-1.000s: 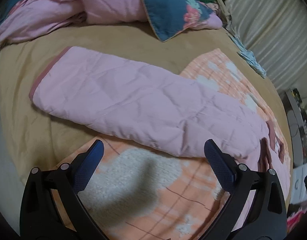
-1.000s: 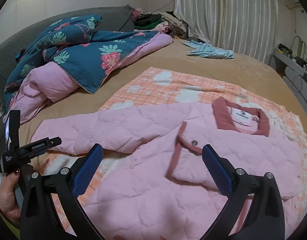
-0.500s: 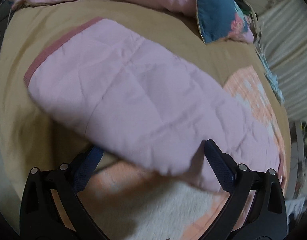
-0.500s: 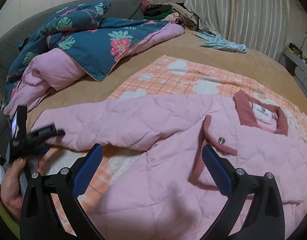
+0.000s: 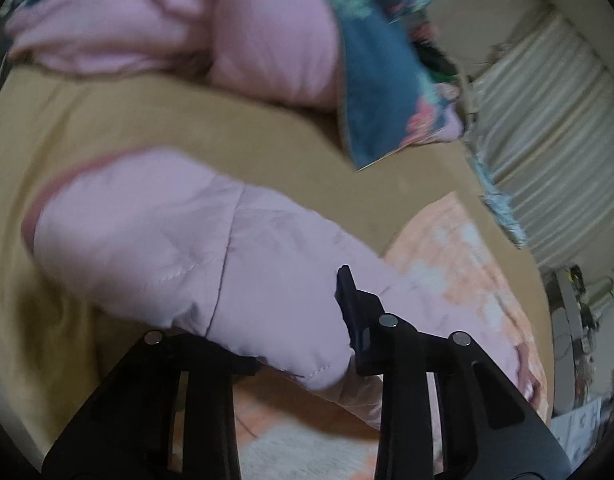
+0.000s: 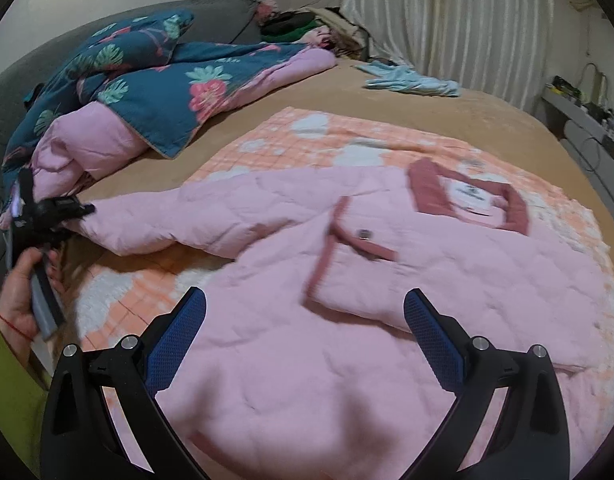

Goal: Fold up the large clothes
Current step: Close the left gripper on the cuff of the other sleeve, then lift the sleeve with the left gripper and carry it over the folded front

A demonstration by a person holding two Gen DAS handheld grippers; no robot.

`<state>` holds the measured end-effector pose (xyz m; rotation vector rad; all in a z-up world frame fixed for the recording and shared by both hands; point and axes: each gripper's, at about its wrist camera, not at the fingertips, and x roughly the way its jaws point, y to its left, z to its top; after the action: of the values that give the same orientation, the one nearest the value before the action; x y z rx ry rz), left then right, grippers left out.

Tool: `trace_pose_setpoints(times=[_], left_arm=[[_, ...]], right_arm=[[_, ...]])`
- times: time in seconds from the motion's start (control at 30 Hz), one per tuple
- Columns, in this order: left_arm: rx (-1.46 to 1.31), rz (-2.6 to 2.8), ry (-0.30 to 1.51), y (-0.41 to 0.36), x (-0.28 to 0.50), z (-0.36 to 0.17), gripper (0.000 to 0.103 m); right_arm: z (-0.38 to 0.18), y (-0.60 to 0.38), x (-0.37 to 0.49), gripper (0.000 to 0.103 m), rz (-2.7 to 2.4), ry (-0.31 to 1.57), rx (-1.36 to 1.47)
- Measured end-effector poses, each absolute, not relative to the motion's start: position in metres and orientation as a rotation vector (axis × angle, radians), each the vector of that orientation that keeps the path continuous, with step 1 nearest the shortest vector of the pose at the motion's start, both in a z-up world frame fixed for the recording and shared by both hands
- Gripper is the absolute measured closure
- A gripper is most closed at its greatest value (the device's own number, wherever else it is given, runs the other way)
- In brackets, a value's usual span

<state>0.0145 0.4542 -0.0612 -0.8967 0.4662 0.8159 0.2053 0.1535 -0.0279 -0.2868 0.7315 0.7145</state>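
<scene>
A pink quilted jacket (image 6: 387,280) with dark pink trim lies spread on an orange checked blanket (image 6: 327,140) on the bed. Its left sleeve (image 5: 179,248) stretches out to the left. My left gripper (image 5: 291,344) is shut on the lower edge of that sleeve; it also shows in the right wrist view (image 6: 63,208), at the sleeve's cuff end. My right gripper (image 6: 305,332) is open and empty, hovering over the jacket's front below the collar (image 6: 467,196).
A teal floral duvet with pink lining (image 6: 147,92) is heaped at the bed's far left. A light blue garment (image 6: 411,80) lies near the striped curtain (image 6: 467,20). The tan sheet (image 6: 307,92) surrounds the blanket. A shelf (image 6: 587,124) stands at right.
My left gripper moved forward onto the sleeve and closed on it, bunching the fabric. My right gripper stayed open and drifted slightly over the jacket front.
</scene>
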Motion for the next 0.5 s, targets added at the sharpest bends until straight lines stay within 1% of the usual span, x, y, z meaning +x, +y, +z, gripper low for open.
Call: trace_pose_setpoints(times=[0.17,0.33,0.5], left_arm=[[-0.814,0.731,0.389,0.438,0.027,0.002,0.088],[-0.707,0.636,0.344,0.408,0.051,0.064,0.090],[-0.613,0.558,0.322,0.366,0.077,0.104,0.091]], right_arm=[[-0.010,0.110,0.209,0.004,0.678,0.701,-0.193],[-0.001,0.075,0.212,0.004,0.627,0.688,-0.140],[0.006,0.046,0.209,0.004,0.590,0.675,-0.100]])
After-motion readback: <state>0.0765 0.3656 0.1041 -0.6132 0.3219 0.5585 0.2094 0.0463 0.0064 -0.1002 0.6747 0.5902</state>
